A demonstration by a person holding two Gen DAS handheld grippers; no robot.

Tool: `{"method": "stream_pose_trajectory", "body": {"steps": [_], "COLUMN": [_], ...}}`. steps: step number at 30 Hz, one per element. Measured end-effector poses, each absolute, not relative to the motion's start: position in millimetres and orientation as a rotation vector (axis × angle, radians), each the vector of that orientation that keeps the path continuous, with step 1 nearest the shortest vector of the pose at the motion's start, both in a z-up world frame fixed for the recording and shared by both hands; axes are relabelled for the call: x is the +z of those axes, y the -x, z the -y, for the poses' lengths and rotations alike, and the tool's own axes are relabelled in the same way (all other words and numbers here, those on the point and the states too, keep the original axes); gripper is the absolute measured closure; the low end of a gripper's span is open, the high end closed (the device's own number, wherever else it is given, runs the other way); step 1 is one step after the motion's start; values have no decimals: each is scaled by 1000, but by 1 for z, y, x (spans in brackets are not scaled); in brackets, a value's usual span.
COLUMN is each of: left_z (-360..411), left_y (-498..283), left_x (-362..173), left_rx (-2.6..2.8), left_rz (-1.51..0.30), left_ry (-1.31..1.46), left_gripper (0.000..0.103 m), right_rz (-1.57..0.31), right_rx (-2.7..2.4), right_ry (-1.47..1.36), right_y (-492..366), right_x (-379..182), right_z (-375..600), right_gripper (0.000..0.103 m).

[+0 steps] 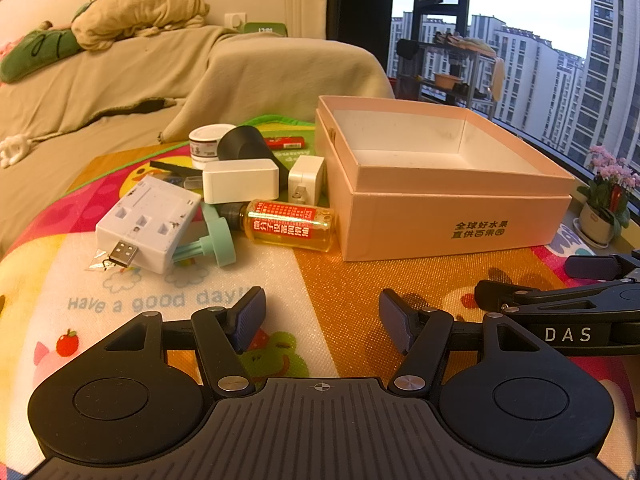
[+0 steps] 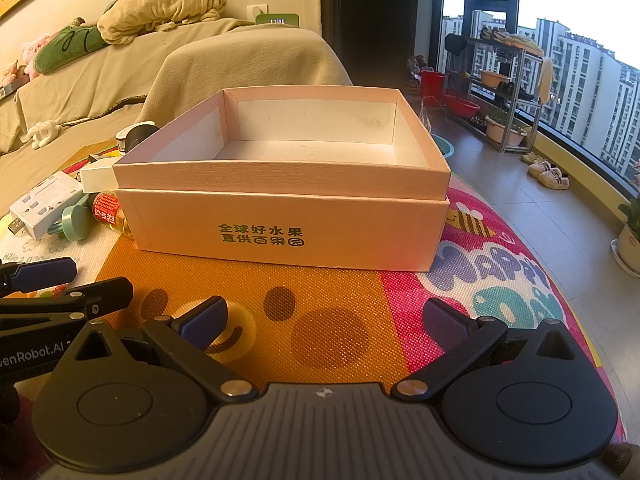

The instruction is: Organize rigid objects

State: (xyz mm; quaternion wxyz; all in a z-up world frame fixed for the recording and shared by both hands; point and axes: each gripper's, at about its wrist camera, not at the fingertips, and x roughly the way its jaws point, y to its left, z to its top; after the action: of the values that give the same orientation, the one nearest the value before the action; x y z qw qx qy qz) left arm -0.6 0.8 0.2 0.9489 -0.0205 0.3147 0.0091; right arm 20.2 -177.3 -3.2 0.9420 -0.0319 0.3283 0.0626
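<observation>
An empty pink cardboard box (image 1: 456,220) (image 2: 288,228) stands on a colourful play mat (image 1: 360,280) (image 2: 328,320). Left of it lies a pile: a white USB socket block (image 1: 148,222) (image 2: 40,204), a mint green plastic piece (image 1: 214,242) (image 2: 74,222), a bottle of yellow oil with a red label (image 1: 290,226) (image 2: 108,210), a white rectangular case (image 1: 240,180), a white charger plug (image 1: 306,180), a white jar (image 1: 208,140) and a black roll (image 1: 244,144). My left gripper (image 1: 322,320) hovers open over the mat before the pile. My right gripper (image 2: 326,320) is open in front of the box, nothing between its fingers.
A sofa under a beige cover (image 1: 120,80) (image 2: 120,72) runs behind the mat. A potted pink flower (image 1: 608,196) stands at the right by the window. A metal rack with basins (image 2: 500,92) and slippers (image 2: 548,174) occupy the tiled floor.
</observation>
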Motion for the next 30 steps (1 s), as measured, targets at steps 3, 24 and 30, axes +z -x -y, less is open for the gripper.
{"method": "stream_pose_trajectory", "body": {"steps": [3,24,30], "left_z": [-1,3,3], "left_y": [1,-1,-1], "left_x": [0,-1,-1], "left_rx": [19,24,26], "left_rz": [-640,-643,-643], "left_ry": [42,26,22], "left_gripper": [35,34,34], "right_rz": [-670,-670,-670], "right_rx": [128,127,127], "right_ry": [65,68,70], "right_y": [-20,-20,-20], "right_x": [-3,-3,-3], "right_z": [177,176,177], "right_gripper": [0,0,0]}}
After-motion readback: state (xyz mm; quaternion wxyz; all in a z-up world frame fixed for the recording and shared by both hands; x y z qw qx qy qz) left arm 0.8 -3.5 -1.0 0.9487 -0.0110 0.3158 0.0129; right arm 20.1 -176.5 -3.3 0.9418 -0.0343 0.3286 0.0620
